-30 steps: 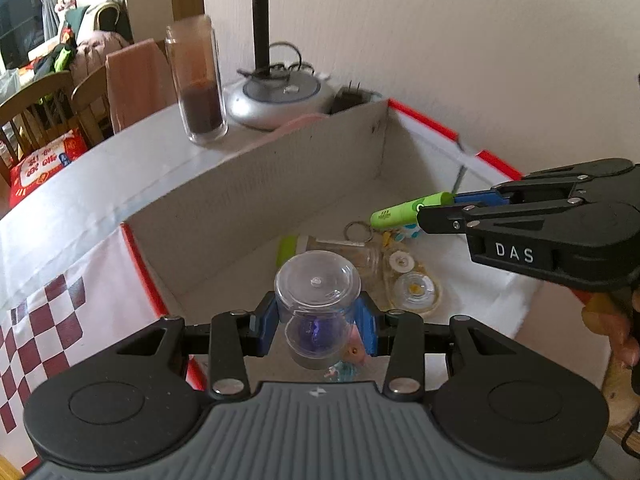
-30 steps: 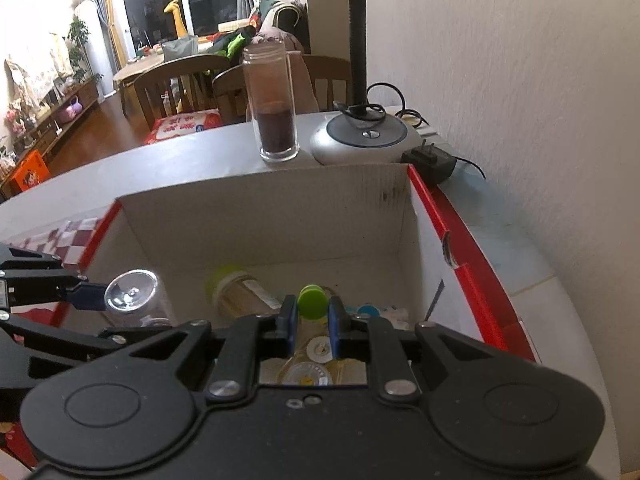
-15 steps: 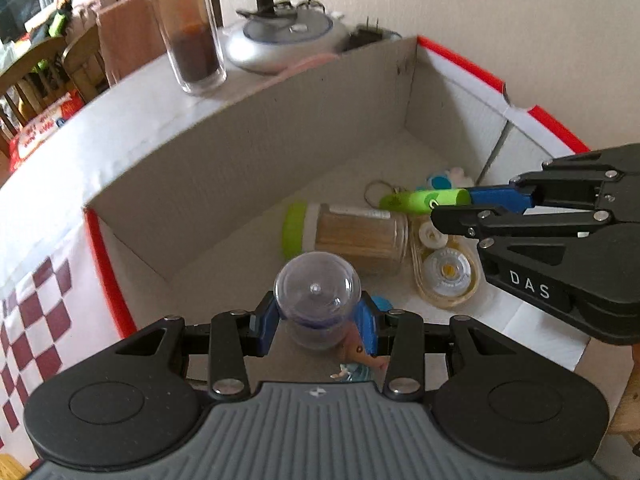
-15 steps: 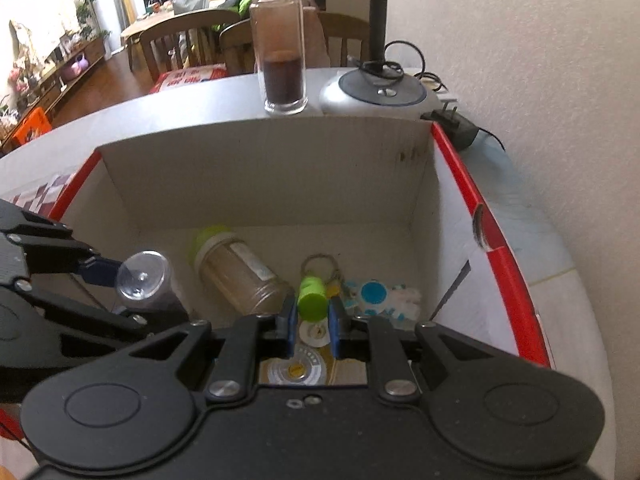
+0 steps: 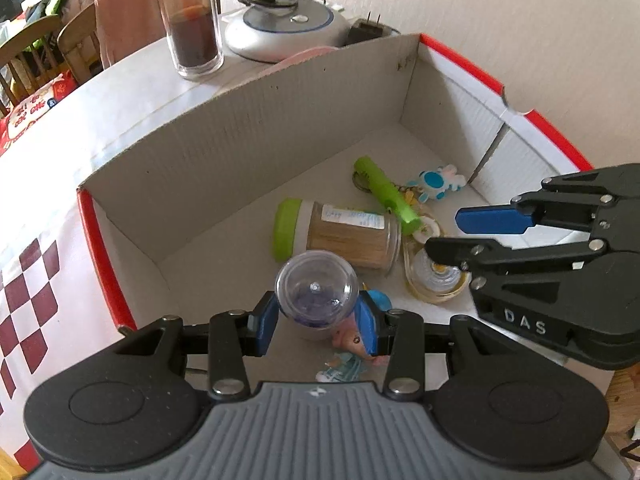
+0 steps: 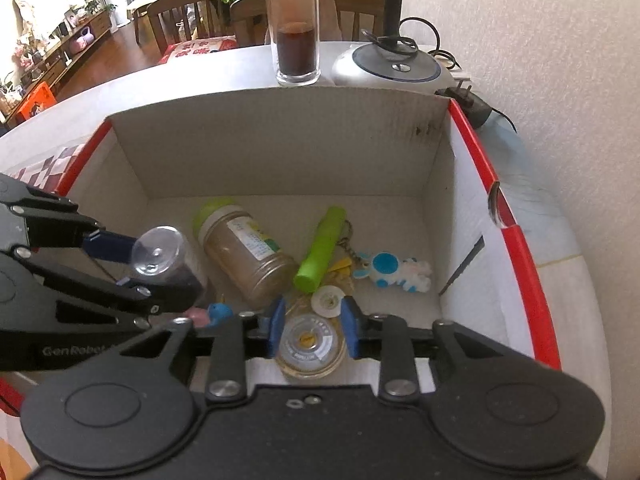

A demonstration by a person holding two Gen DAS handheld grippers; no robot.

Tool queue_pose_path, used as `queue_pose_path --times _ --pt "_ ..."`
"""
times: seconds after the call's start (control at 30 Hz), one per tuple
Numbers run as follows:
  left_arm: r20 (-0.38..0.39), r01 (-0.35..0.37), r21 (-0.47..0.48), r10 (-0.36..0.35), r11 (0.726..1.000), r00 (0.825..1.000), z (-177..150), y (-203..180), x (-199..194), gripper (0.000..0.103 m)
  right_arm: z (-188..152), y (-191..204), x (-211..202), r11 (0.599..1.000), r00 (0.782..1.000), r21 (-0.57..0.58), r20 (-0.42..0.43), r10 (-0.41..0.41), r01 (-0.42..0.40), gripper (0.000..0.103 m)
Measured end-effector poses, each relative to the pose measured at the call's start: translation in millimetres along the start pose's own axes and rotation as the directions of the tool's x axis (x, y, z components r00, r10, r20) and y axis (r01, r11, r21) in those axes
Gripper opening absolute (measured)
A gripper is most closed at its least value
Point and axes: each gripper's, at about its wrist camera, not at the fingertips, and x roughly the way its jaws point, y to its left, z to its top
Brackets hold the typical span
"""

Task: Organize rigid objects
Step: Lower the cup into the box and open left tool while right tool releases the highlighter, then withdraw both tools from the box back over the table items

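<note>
Both grippers were over the open box [image 6: 280, 152], pointing steeply down into it. Right gripper [image 6: 312, 326] had just been opening: jaws apart, nothing between them, and the green tube [image 6: 322, 248] lay released on the box floor, resting across the keyring clutter beside the jar [image 6: 248, 256] with the green lid. Tube looked settled and not rolling.

Left gripper [image 5: 316, 316] was clenched on the capsule [image 5: 316, 286], a clear dome over a dark base, both blue pads pressing its sides. Capsule hung low inside the box, just above the pink toy [image 5: 352, 340] and near the jar's base, not yet on the floor as far as I could tell.

Step in hand, by my read: set the capsule down. To do it well, lower until the base meets bare cardboard, not the pink toy, since a round dome would tip or roll off a lumpy support. The empty strip along the left wall looked the better spot. Open jaws only once it rested, and only a little, so the pads didn't flick it. Lift straight back along the fingers.

Right gripper sat close beside the left, over the tape reel [image 6: 310, 346]; it should clear out upward first to avoid bumping arms
</note>
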Motion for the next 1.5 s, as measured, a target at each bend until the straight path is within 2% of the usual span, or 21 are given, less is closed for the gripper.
queue_pose_path --times 0.07,0.2,0.67,1.07,1.37,1.5 --pt "0.014 0.000 0.002 0.000 1.000 1.000 -1 -1 -4 0.042 0 1 -3 1.000 1.000 0.001 0.004 0.004 -0.004 0.034" --pt "0.043 0.005 0.007 -0.006 1.000 0.999 -4 -3 -14 0.054 0 4 -11 1.000 1.000 0.000 0.017 0.006 -0.006 0.036" --pt "0.167 0.020 -0.014 -0.017 1.000 0.986 -21 2 -68 0.054 2 20 -52 1.000 0.995 -0.002 0.097 0.023 -0.023 0.048" --pt "0.273 0.043 -0.036 -0.031 0.998 0.962 -58 24 -127 0.054 0 47 -88 0.998 0.983 0.001 0.172 0.068 -0.069 0.058" --pt "0.343 0.036 -0.063 -0.012 0.997 0.939 -98 50 -173 0.054 -7 81 -111 0.996 0.971 -0.002 0.220 0.090 -0.092 0.065" --pt "0.375 0.025 -0.077 0.006 0.997 0.927 -120 66 -192 0.065 -10 100 -120 0.994 0.964 -0.009 0.244 0.105 -0.106 0.072"
